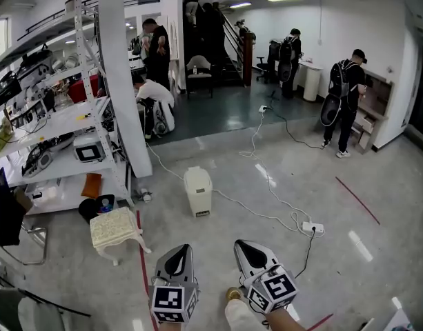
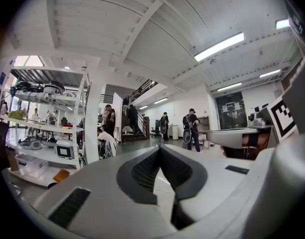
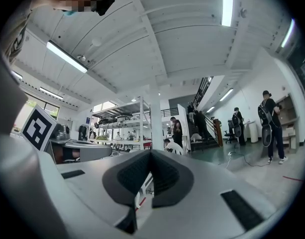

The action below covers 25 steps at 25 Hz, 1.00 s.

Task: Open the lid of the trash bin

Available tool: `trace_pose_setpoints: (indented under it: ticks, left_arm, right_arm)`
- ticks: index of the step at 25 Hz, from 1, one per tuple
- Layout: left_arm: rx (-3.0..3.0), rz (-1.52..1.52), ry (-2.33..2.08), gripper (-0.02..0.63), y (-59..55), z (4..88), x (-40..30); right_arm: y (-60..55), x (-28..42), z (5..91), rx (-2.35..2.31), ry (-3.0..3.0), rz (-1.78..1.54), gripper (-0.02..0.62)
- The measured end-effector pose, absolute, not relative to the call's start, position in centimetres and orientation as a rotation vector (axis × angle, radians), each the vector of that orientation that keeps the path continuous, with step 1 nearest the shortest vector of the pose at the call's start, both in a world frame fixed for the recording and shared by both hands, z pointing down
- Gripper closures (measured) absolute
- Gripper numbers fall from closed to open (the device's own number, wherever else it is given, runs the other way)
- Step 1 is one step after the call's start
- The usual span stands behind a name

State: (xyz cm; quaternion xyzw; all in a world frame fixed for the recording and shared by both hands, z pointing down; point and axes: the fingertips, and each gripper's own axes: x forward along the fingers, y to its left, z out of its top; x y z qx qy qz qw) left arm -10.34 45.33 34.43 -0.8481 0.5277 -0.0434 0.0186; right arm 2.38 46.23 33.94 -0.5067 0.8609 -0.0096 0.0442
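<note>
Down at 6 o'clock in the head view, we hold two grippers side by side over the gray floor [image 1: 377, 281]. The left gripper [image 1: 181, 249] has its jaws pressed together, tip to tip. We see this in the left gripper view too, where the left gripper [image 2: 159, 151] has nothing between its dark pads. The right gripper [image 1: 242, 245] is just the same. In the right gripper view, the right gripper [image 3: 151, 154] has its tips touching and pinches nothing.

The white trash bin [image 1: 198, 200] stands on the floor at 12 o'clock from the left gripper, well apart from both grippers. Its lid [image 1: 196, 175] lies flat on top of it, closed. Nothing touches the bin.

A small white stool [image 1: 114, 227] stands at 10 o'clock from the left gripper, near the foot of the white shelves [image 1: 56, 119]. The shelves hold many boxes and tools. A white pillar [image 1: 121, 67] stands just beside the shelves.

A long white cord [image 1: 270, 185] runs over the floor at 1 o'clock and ends at a power strip [image 1: 312, 227]. A thin red line [image 1: 357, 200] is on the floor at 2 o'clock.

Far off at 2 o'clock, a person with a backpack [image 1: 346, 98] stands by the wall. More people stand at 12 o'clock near the dark stairs [image 1: 214, 40].
</note>
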Motion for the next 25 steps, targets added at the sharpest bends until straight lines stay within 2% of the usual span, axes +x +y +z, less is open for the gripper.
trace_pose_setpoints:
  ticks: [13, 25]
  left_arm:
    - [-2.669, -0.162, 1.629, 0.591, 37.8, 35.2, -9.3]
    - [-2.630, -0.176, 1.671, 0.591, 25.1, 34.3, -7.2]
  right_arm:
    - [38.4, 3.1, 35.4, -1.549, 2.637, -0.096, 0.571]
    - [25.4, 5.7, 34.0, -1.492, 2.637, -0.094, 0.571]
